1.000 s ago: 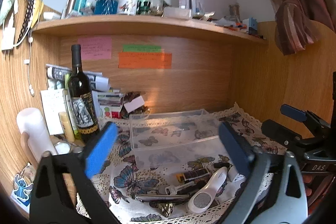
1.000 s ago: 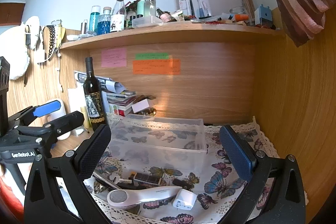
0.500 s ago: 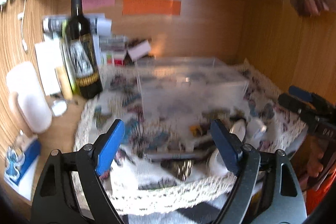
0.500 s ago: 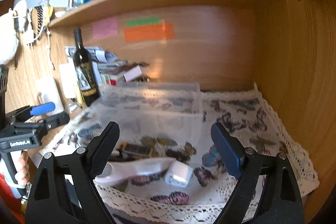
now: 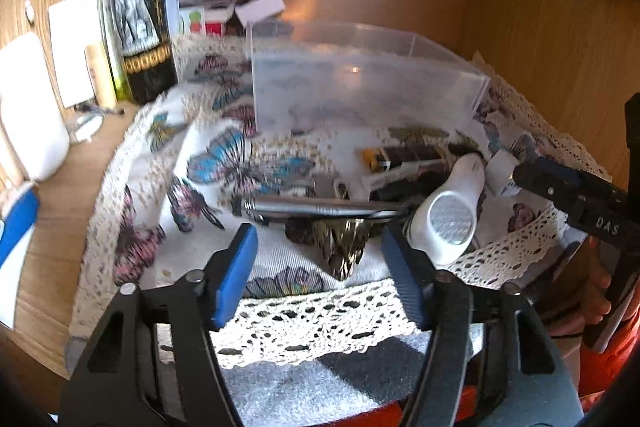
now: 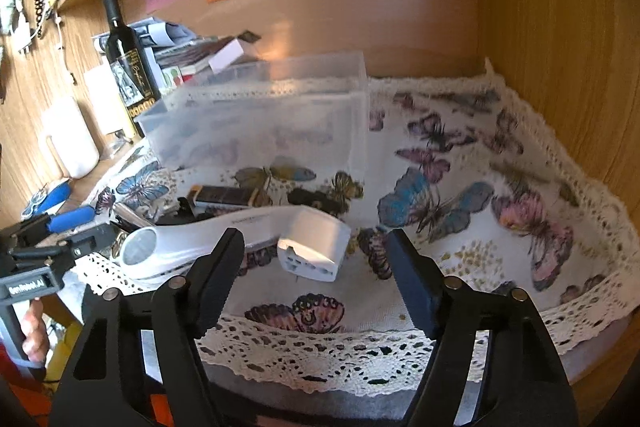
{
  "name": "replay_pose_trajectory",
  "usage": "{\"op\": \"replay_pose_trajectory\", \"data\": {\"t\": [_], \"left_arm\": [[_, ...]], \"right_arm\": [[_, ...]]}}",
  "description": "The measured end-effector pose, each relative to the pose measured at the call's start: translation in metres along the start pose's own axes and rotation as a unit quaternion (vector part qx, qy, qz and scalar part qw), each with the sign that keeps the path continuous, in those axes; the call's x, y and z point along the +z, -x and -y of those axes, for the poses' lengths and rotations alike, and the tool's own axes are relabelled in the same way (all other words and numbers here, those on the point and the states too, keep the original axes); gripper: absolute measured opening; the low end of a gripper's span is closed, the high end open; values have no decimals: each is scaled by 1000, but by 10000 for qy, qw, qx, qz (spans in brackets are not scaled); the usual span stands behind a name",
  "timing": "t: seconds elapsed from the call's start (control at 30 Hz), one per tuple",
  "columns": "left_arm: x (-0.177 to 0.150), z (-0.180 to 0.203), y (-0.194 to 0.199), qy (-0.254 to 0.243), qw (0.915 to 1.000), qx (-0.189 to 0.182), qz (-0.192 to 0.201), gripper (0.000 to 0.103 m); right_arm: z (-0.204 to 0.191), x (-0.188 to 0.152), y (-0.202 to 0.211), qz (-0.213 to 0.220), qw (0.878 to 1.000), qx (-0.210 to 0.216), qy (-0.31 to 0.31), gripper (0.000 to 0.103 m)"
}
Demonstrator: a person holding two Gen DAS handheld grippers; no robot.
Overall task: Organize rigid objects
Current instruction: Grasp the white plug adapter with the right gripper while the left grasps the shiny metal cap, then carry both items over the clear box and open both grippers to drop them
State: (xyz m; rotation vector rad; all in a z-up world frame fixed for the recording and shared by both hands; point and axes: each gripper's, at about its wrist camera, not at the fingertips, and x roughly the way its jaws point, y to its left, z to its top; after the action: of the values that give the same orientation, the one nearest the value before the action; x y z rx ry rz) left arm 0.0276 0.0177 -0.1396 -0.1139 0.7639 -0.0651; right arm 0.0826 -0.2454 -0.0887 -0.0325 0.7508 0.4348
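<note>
From the left wrist view, a clear plastic bin [image 5: 360, 79] stands on the butterfly cloth [image 5: 224, 167] that covers the desk [image 5: 44, 227]. A dark wine bottle [image 5: 140, 11] stands upright to the left of the bin, off the cloth, with papers and small boxes behind it. In front of the bin lies a cluster of small things: a silver pen-like tool [image 5: 316, 207] lying crosswise, a gold crumpled piece [image 5: 344, 243] just below it, a dark tube with an orange cap [image 5: 404, 157], and a white foot file [image 5: 448, 215] to the right. The left gripper [image 5: 318, 265] hangs low over the cloth's lace edge, its jaws spread and empty, the gold piece between the tips. The right gripper [image 5: 576, 193] reaches in from the right edge.

From the right wrist view, the bin [image 6: 264, 115] sits behind the clutter, the bottle [image 6: 126, 63] to its left. A white plug adapter [image 6: 314, 245] lies touching the foot file [image 6: 192, 239]. The right gripper [image 6: 314, 283] points at the adapter, jaws spread wide and holding nothing. The left gripper [image 6: 60, 231] shows at the left edge, a hand [image 6: 34, 331] on its grip.
</note>
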Motion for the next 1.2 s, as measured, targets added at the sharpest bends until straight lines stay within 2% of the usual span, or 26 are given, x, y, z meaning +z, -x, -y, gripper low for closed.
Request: {"op": "replay_pose_trajectory", "data": {"t": [0.1,0.17,0.2,0.23,0.27,0.53,0.73,0.93,1.2], "left_arm": [[-1,0,-8,38,9999,-63,-107,51],[0,1,-11,42,9999,-39,-104,48],[1,2,-12,40,9999,-37,-87,46],[1,3,-13,34,10000,-57,-72,39],[1,3,-14,28,9999,-81,-69,31],[3,3,-6,-50,9999,-77,48,31],[14,-4,14,-33,9993,2,382,31],[43,-6,25,-79,9973,-2,730,31],[92,-9,26,-147,9952,-26,964,31]], "right_arm": [[2,0,-10,-103,9998,114,-105,66],[1,0,-18,-203,9996,167,-117,57],[0,-1,-22,-271,9995,159,-96,46],[-1,-2,-25,-310,9994,136,-80,40],[-1,-2,-26,-318,9994,136,-73,40],[2,1,-12,-44,10000,-22,-31,36],[3,10,0,231,9997,-112,13,35],[-2,29,16,580,9981,-99,153,35],[-20,68,33,1130,9918,-198,558,35]]}}
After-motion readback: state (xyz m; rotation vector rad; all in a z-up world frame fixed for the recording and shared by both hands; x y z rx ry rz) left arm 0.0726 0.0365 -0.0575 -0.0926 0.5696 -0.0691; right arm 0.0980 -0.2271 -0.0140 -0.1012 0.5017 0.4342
